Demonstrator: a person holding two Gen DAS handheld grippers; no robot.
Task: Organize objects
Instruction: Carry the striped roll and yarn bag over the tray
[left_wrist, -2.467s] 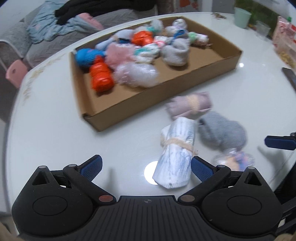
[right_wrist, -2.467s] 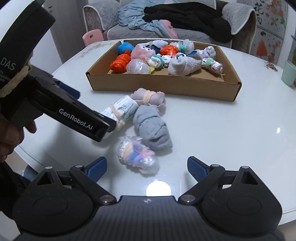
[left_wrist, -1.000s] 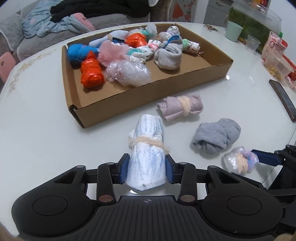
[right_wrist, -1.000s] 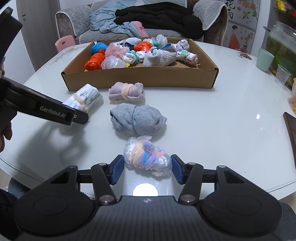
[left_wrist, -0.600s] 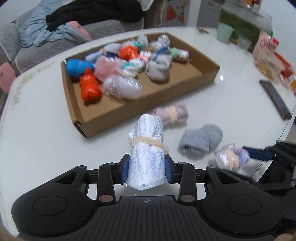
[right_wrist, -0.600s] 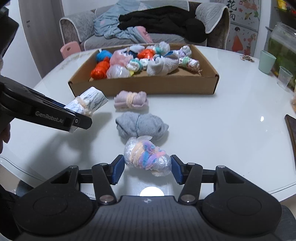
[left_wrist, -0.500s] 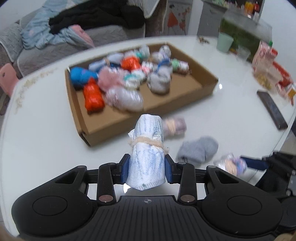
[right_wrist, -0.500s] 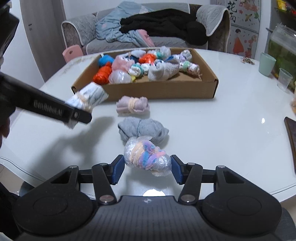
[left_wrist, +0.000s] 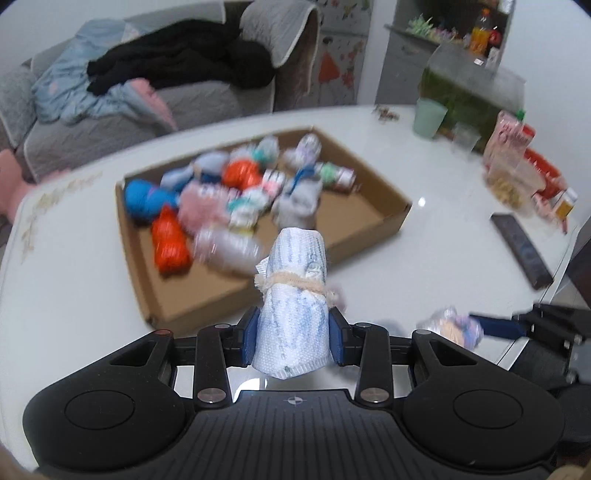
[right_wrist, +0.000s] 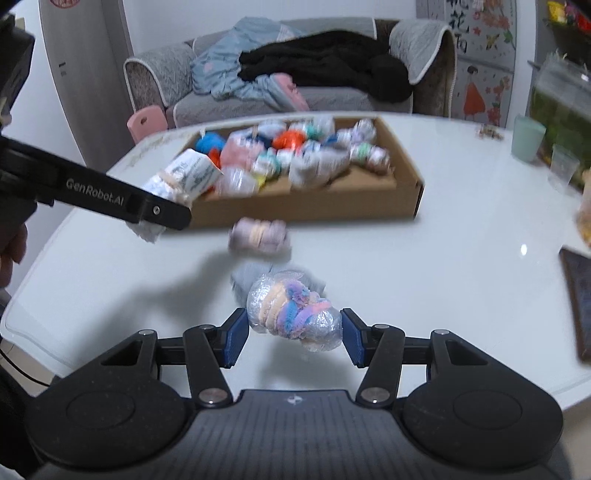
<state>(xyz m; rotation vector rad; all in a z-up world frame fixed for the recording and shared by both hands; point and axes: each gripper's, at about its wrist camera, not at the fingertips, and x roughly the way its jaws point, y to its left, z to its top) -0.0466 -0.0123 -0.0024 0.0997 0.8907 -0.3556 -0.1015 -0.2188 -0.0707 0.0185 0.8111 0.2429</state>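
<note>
Both tongs are loaded and lifted off the tabletop. Our left tongs are closed narrow on a white-and-blue rolled bundle, gripped low so most of it stands up past the pads, its cream tie just above them. Our right tongs are set wider, clamped end to end on a plastic-wrapped pastel bundle.

Just beyond, 2 bundles lie loose on the tabletop: a grey one, partly hidden behind the pastel bundle, and a lilac one nearer the cardboard box. The box sits at the far side, its left half crowded with small bundles, its right half mostly bare floor.

We judge the job to be carrying both loads over the near wall and dropping them in. The risks: the plastic wrap looks slippery and could slide out of the wide grip; the white roll is top-heavy in its low grip and may tip on the wall if we come in too low; and the 2 tongs, close together, could knock each other.
</note>
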